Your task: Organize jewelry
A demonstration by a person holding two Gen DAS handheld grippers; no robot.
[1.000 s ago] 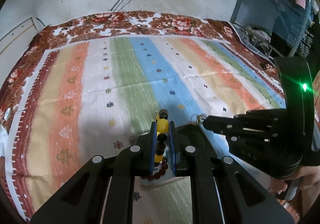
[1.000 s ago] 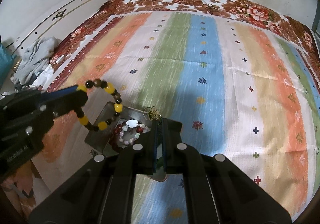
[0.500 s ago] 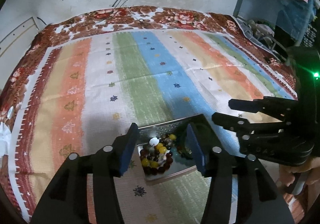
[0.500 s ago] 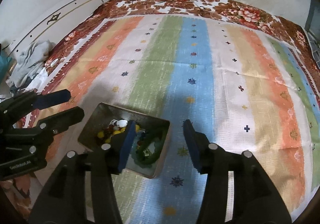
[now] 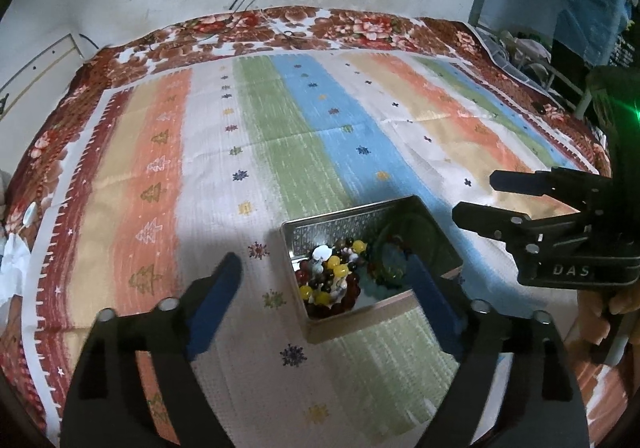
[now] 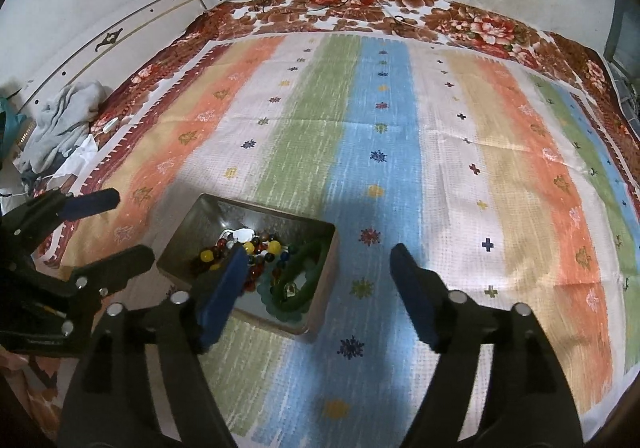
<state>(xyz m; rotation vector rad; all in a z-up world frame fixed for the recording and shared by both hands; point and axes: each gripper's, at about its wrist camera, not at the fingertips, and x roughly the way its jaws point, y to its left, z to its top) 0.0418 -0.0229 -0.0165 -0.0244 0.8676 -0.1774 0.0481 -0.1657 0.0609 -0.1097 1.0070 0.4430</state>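
Both tools have just spread wide and hold nothing: the left tool [image 5: 324, 288] hangs directly above the metal tin [image 5: 356, 226] of beaded jewelry [image 5: 330, 282] on the striped bedspread [image 5: 304, 120]; the right tool [image 6: 320, 280] sits just right of it.

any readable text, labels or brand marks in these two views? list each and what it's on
"DAS": raised letters on the black body of the right gripper, seen from the left wrist view.
Left gripper body in the right wrist view: a faint line of lettering, too dark and blurred to read.
Square metal tin of beaded jewelry, striped patterned bedspread: patterns only, no text.
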